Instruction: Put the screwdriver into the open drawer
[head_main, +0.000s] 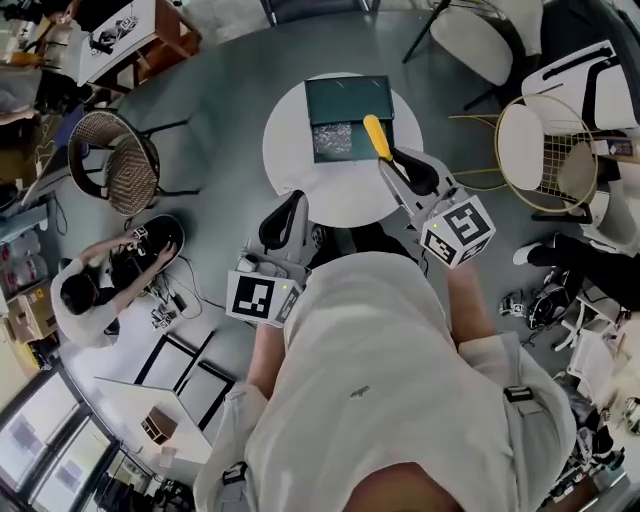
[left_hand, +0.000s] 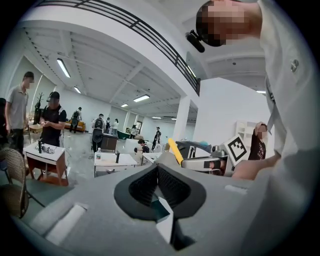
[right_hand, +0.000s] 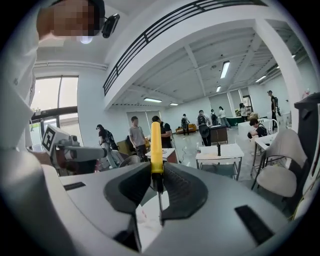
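A yellow-handled screwdriver (head_main: 377, 137) is clamped in my right gripper (head_main: 387, 157), handle pointing away over the round white table (head_main: 290, 150). In the right gripper view the handle (right_hand: 156, 145) rises above the shut jaws and the thin shaft (right_hand: 160, 202) runs down between them. A dark green drawer box (head_main: 350, 98) sits at the table's far side, its drawer (head_main: 332, 141) pulled out toward me, just left of the screwdriver. My left gripper (head_main: 289, 208) hovers at the table's near left edge, jaws shut and empty (left_hand: 158, 172). It sees the screwdriver (left_hand: 174, 151) to its right.
A wicker chair (head_main: 118, 160) stands left of the table, and wire-frame chairs (head_main: 547, 152) stand to the right. A person (head_main: 95, 285) crouches on the floor at the left among cables. A white side table (head_main: 120, 30) is at the far left.
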